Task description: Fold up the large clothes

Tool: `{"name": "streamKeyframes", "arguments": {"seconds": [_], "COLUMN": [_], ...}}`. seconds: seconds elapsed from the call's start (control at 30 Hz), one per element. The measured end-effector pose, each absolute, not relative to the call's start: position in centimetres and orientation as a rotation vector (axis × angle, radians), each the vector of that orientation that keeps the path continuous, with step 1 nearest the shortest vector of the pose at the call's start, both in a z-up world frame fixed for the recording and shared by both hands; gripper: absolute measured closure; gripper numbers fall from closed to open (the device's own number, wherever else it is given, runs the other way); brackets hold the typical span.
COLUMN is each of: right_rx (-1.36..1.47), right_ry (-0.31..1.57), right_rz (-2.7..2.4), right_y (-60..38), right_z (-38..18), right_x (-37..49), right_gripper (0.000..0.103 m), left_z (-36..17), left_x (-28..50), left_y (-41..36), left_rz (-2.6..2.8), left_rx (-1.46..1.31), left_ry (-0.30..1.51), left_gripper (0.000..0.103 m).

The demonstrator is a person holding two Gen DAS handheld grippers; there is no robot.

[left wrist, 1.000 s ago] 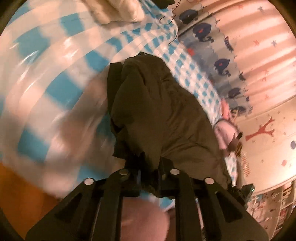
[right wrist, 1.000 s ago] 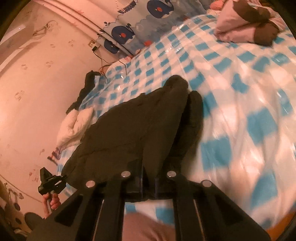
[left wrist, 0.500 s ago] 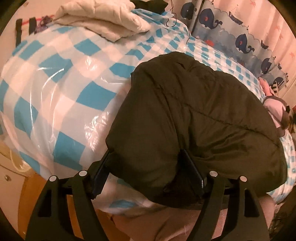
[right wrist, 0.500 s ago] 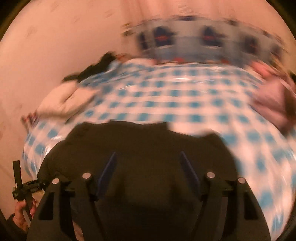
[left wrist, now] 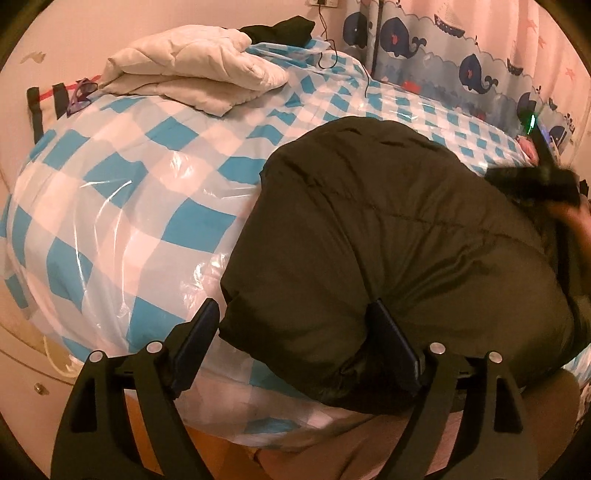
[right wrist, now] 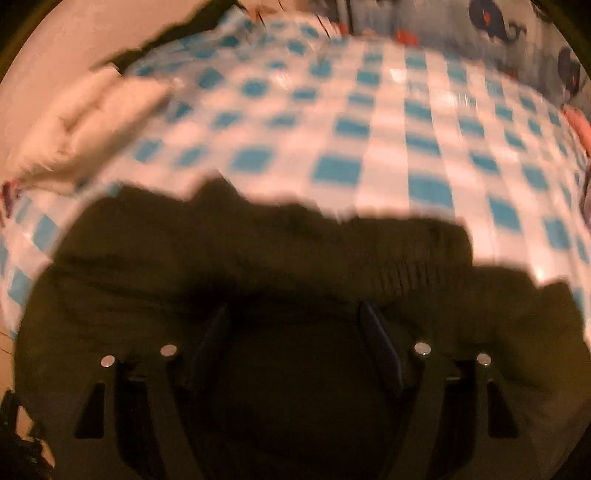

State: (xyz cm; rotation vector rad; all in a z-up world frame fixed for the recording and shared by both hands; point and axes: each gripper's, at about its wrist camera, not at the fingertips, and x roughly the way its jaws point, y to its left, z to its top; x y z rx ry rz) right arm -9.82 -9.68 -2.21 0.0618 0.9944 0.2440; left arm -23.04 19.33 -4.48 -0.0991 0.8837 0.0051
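Note:
A dark olive padded jacket (left wrist: pixel 388 240) lies bunched at the near edge of the bed, over the blue-and-white checked cover (left wrist: pixel 122 206). My left gripper (left wrist: pixel 295 328) is open, its fingers (left wrist: pixel 391 343) spread around the jacket's near left corner. In the blurred right wrist view the jacket (right wrist: pixel 258 266) fills the lower half, and my right gripper (right wrist: pixel 295 328) is open just above it, holding nothing. The right gripper also shows blurred in the left wrist view (left wrist: pixel 535 177), over the jacket's far right side.
A folded white quilt (left wrist: pixel 192 77) and a black garment (left wrist: pixel 280 29) lie at the bed's far left corner. A whale-print curtain (left wrist: pixel 461 62) hangs behind the bed. A pink garment (left wrist: pixel 528 147) lies at the far right. The wooden floor (left wrist: pixel 207 458) shows below the bed edge.
Both grippers were shut on the jacket a second ago and have since opened. The jacket has dropped from hanging to lying spread on the bed. The right gripper is still moving.

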Motion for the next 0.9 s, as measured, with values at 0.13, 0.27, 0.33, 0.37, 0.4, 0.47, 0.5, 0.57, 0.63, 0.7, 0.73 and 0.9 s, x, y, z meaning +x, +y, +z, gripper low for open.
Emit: {"name": "streamKeyframes", "arguments": {"seconds": [0.13,0.27,0.33,0.37,0.4,0.47,0.5,0.57,0.63,0.7,0.73,0.9], "right_rx": [0.004,-0.104,-0.077,-0.071,-0.062,-0.035,-0.023,-0.027,-0.039,-0.041,-0.017,0.15], "right_ry": [0.942,1.061,1.077,1.082,1.094,1.087,1.051,0.979,0.936,0.921,0.932,1.081], "right_rz": [0.304,0.292,0.292,0.295,0.305,0.332,0.34,0.32,0.266,0.162,0.098,-0.014], "right_y": [-5.2,-1.6,-2.0,-2.1,-2.4,-3.3,-4.2,-6.4,-9.4,-14.2,-17.3,-26.6], "right_z": [0.1,-5.7,-7.0,-6.9,-6.4,-4.8,-3.3,-0.9,0.5,0.8,0.3,-6.7], "right_x": [-6.9,-4.0,-3.6,-3.6,-3.8,-4.7,-5.5,-7.4,-9.0,-10.6,-11.4,-12.8], "right_gripper": [0.023,0.018,0.017,0.017,0.017,0.017,0.017,0.017,0.016,0.016,0.016,0.01], "left_z": [-4.6,-4.5,-4.4,-4.3,-4.4,-4.5,-4.6,-4.5,-4.4,-3.9,-3.3,2.5], "left_x": [-23.1,-23.3,-23.4,-23.3,-23.3,-23.3,-23.3,-23.5,-23.6,-23.9,-24.5,-25.2], "left_y": [19.1,18.9,19.0,19.0,19.0,18.9,18.9,19.0,19.1,19.6,20.4,24.2], "left_rz": [0.012,0.018,0.017,0.021,0.022,0.022,0.022,0.021,0.018,0.019,0.035,0.06], "left_rx": [-0.079,-0.061,-0.064,-0.06,-0.056,-0.051,-0.049,-0.049,-0.049,-0.059,-0.078,-0.271], "left_ry": [0.88,0.868,0.86,0.864,0.869,0.875,0.877,0.878,0.882,0.878,0.852,0.647], "left_gripper": [0.022,0.022,0.022,0.022,0.022,0.022,0.022,0.022,0.022,0.022,0.022,0.022]}}
